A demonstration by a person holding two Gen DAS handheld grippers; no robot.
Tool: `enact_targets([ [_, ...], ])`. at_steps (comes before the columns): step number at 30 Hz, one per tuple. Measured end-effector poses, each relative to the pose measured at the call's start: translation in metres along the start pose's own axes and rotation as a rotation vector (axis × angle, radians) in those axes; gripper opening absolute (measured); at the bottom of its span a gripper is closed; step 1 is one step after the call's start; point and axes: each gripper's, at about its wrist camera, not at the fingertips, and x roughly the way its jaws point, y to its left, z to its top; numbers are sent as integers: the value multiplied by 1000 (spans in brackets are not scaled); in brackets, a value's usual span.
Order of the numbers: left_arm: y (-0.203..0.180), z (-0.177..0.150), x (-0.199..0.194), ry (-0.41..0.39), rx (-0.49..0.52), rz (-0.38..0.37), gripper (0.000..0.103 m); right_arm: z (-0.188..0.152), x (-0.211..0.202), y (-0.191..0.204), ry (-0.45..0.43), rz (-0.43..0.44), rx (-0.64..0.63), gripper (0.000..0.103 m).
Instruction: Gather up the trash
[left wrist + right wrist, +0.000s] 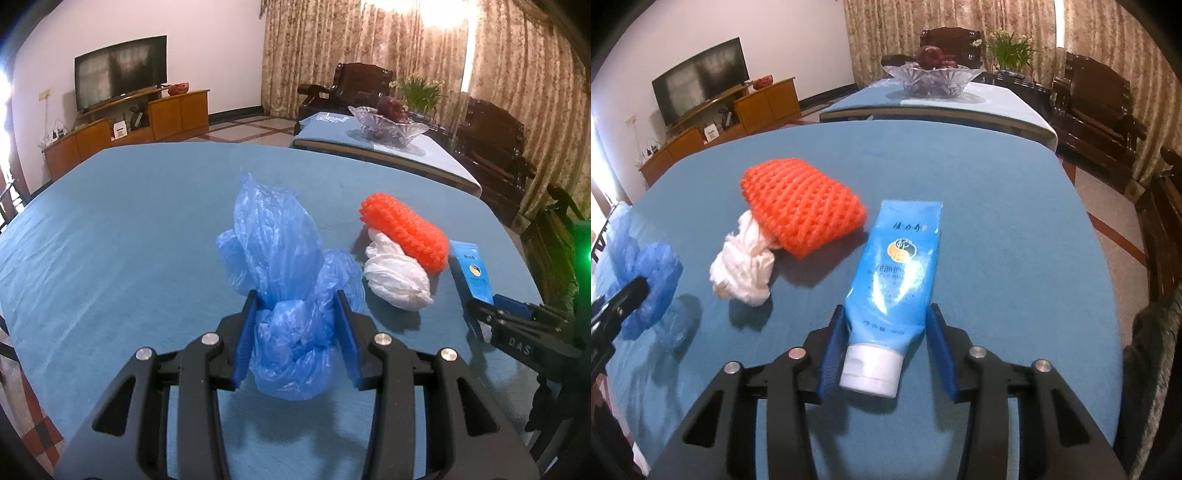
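A blue tablecloth (pixel 997 229) covers the table; behind it stand a television (pixel 700 79) on a wooden cabinet, curtains and dark chairs. From the left, the left gripper (pixel 297 334) pinches a crumpled blue plastic bag (pixel 280 280), raised off the cloth. Next lie a white tissue wad (pixel 744 271) and an orange foam net (pixel 803 206), touching. The right gripper (pixel 886 347) straddles a blue tube (pixel 895 273), its fingers close against the sides, cap toward the camera, long axis pointing away. A glass bowl (pixel 932 79) on the far table holds dark fruit.
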Motion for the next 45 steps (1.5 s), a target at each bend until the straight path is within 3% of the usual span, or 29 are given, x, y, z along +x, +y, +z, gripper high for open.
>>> enact_targets([
  [10, -25, -3, -24, -21, 41, -39, 39, -10, -55, -23, -70, 38, 1, 44],
  [17, -45, -2, -33, -40, 77, -66, 40, -3, -66, -33, -111, 44, 27, 43],
  [18, -47, -2, -34, -44, 81, -68, 40, -3, -67, -34, -116, 44, 29, 42],
  [19, -48, -1, -35, -47, 84, -69, 40, -2, -67, -34, -118, 57, 28, 14],
  [28, -50, -1, -35, -47, 73, -73, 40, -3, -58, -32, -85, 88, 14, 13],
  [32, -49, -3, -32, -36, 73, -71, 40, -5, -52, -35, -64, 68, 45, 49],
  [38, -44, 1, -16, -15, 58, -58, 40, 3, -27, -35, -38, 8, 92, 62],
  [45, -33, 6, -3, -6, 47, -47, 40, 16, 7, -32, 0, -62, 175, 64],
])
